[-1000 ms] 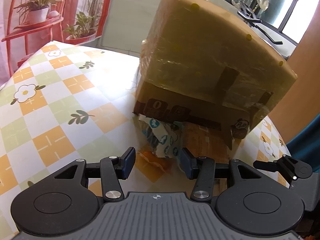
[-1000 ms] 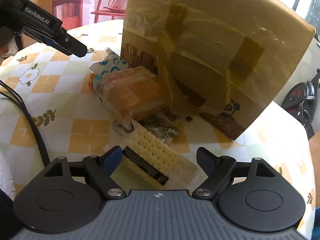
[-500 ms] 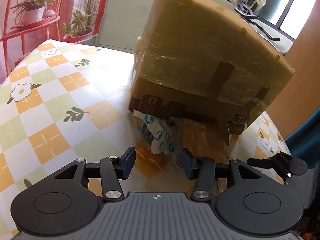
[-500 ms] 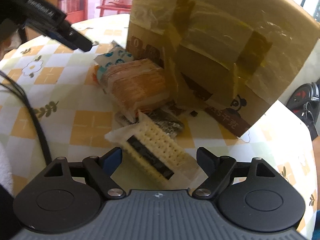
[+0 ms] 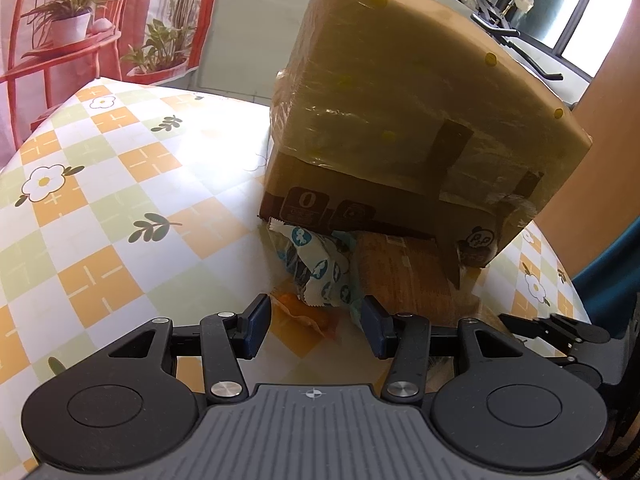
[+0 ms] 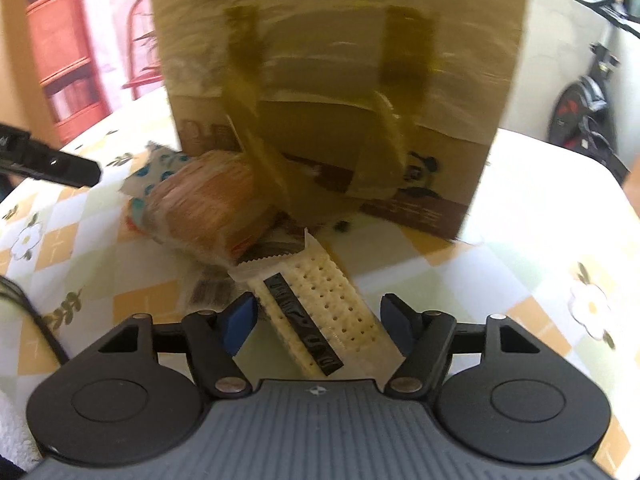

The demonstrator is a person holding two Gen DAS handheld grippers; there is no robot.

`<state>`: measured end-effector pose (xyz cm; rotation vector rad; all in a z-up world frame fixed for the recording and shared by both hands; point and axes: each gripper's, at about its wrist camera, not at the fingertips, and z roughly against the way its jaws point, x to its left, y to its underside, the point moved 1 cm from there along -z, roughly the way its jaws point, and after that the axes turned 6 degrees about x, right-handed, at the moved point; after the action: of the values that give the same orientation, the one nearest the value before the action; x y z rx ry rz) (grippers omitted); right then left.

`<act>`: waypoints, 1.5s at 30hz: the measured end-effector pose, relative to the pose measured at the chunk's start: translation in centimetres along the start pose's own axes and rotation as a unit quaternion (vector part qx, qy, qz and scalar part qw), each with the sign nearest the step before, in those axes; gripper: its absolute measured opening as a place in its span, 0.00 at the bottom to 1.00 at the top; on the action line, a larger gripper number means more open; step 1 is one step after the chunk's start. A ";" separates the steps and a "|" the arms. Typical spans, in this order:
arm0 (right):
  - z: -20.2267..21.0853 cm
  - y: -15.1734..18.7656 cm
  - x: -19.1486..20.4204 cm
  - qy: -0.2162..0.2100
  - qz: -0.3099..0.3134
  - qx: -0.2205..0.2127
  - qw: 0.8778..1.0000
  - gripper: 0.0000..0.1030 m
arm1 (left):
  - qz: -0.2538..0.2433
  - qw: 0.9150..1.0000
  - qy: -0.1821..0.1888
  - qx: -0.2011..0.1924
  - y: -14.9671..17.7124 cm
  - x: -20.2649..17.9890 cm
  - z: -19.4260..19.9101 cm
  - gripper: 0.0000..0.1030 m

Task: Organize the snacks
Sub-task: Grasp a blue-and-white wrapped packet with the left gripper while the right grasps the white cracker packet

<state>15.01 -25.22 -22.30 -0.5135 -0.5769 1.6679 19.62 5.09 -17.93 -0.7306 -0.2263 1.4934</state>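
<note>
A clear pack of pale crackers with a black label (image 6: 324, 308) lies on the checked tablecloth (image 6: 500, 280), between the fingers of my right gripper (image 6: 318, 318). Its jaws are closing, and the pads stand close to the pack's sides without visibly pressing it. Beyond the crackers lie a wrapped brown bread pack (image 6: 208, 208), a dark packet (image 6: 212, 292) and a white-and-blue wrapper (image 6: 156, 168), all against a taped cardboard box (image 6: 340, 60). My left gripper (image 5: 316, 320) hovers open over an orange packet (image 5: 300, 316), just short of the white-and-blue wrapper (image 5: 316, 268).
The cardboard box (image 5: 420, 120) fills the far side of the table. A red plant stand with potted plants (image 5: 68, 28) stands beyond the table's left edge, and an exercise bike (image 6: 580, 112) is at the far right. A black cable (image 6: 24, 308) runs over the cloth at the left.
My right gripper has rolled and shifted sideways, so the box now faces it squarely. Its fingers have narrowed around the cracker pack. The left gripper has stayed put.
</note>
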 end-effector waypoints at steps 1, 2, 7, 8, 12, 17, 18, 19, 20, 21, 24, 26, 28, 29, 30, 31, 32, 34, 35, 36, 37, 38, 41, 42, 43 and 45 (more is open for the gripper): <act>0.1 0.1 -0.3 0.003 -0.008 -0.001 1.000 0.63 | 0.001 1.000 0.000 0.001 0.0 0.0 -0.1 0.51; 0.4 0.3 -0.6 0.007 -0.018 -0.004 1.000 0.63 | 0.001 1.000 -0.001 0.001 0.0 0.0 -0.1 0.51; 1.0 1.3 -2.7 0.035 -0.082 -0.011 0.996 0.62 | 0.009 1.000 -0.001 0.003 -0.1 0.1 -0.3 0.50; 1.0 1.5 -2.9 0.038 -0.086 -0.015 0.995 0.62 | 0.011 1.000 -0.001 0.000 -0.1 0.1 -0.2 0.50; 0.9 1.6 -2.8 0.042 -0.091 -0.026 0.995 0.62 | 0.016 1.000 -0.003 -0.007 -0.5 0.4 -0.3 0.50; 0.1 2.2 -2.2 0.051 -0.103 -0.048 0.992 0.61 | 0.024 0.999 0.019 -0.021 -1.8 0.8 -0.7 0.49; 0.0 2.3 -1.8 0.058 -0.093 -0.052 0.993 0.61 | 0.019 0.999 0.022 -0.025 -2.1 0.6 -1.0 0.49; 0.0 2.5 -1.6 0.064 -0.084 -0.054 0.993 0.61 | 0.013 0.999 0.022 -0.026 -2.4 0.4 -1.3 0.49; 0.0 2.5 -1.4 0.067 -0.080 -0.056 0.993 0.61 | 0.009 0.999 0.019 -0.025 -2.6 0.1 -1.8 0.49; -0.1 2.5 -1.3 0.067 -0.079 -0.056 0.993 0.61 | 0.006 1.000 0.013 -0.025 -2.8 0.0 -2.3 0.49; -0.4 2.5 -1.4 0.065 -0.077 -0.055 0.993 0.61 | 0.011 1.000 0.003 -0.019 -3.1 -0.2 -3.7 0.49; -0.4 2.5 -1.4 0.065 -0.075 -0.055 0.994 0.61 | 0.012 1.000 -0.002 -0.013 -3.1 -0.3 -4.5 0.49; -0.4 2.5 -1.4 0.065 -0.074 -0.056 0.994 0.61 | 0.011 1.000 -0.006 -0.005 -3.0 -0.5 -5.1 0.49; -0.4 2.5 -1.4 0.065 -0.074 -0.056 0.994 0.61 | 0.010 1.000 -0.006 -0.001 -2.9 -0.6 -5.4 0.49; -0.4 2.5 -1.4 0.065 -0.074 -0.056 0.994 0.61 | 0.008 1.000 -0.007 0.003 -2.8 -0.6 -5.7 0.49; -0.4 2.5 -1.4 0.065 -0.074 -0.056 0.994 0.61 | 0.007 1.000 -0.008 0.007 -2.6 -0.6 -5.9 0.49; -0.4 2.5 -1.4 0.065 -0.074 -0.056 0.994 0.61 | 0.006 1.000 -0.011 0.009 -2.5 -0.5 -6.1 0.49; -0.4 2.6 -1.4 0.065 -0.074 -0.055 0.994 0.61 | 0.011 1.000 -0.015 0.010 -2.2 -0.1 -6.2 0.41; -0.4 2.5 -1.3 0.064 -0.073 -0.055 0.994 0.61 | 0.017 1.000 -0.013 0.007 -2.1 0.1 -6.2 0.35; -0.4 2.5 -1.3 0.065 -0.073 -0.055 0.994 0.61 | 0.023 1.000 -0.014 0.003 -2.1 0.3 -6.1 0.35; -0.3 2.6 -1.4 0.064 -0.073 -0.055 0.994 0.61 | 0.027 0.999 -0.018 -0.002 -2.0 0.5 -5.7 0.34; -0.3 2.5 -1.4 0.064 -0.072 -0.055 0.994 0.61 | 0.029 0.999 -0.020 -0.009 -2.0 0.7 -5.3 0.34; -0.4 2.5 -1.4 0.064 -0.072 -0.055 0.994 0.61 | 0.042 0.999 -0.008 -0.028 -1.7 1.3 -4.0 0.34; -0.3 2.5 -1.4 0.064 -0.072 -0.055 0.994 0.61 | 0.044 0.999 -0.006 -0.031 -1.5 1.4 -3.5 0.34; -0.3 2.5 -1.4 0.064 -0.072 -0.055 0.994 0.61 | 0.045 0.998 -0.004 -0.033 -1.2 1.5 -3.2 0.34; -0.4 2.5 -1.4 0.064 -0.072 -0.055 0.994 0.61 | 0.047 0.998 0.001 -0.034 -0.8 1.5 -2.7 0.34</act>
<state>13.53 -26.88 -24.13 -0.6386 -0.5989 1.4604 21.90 5.82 -20.01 -0.8063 -0.2448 1.5810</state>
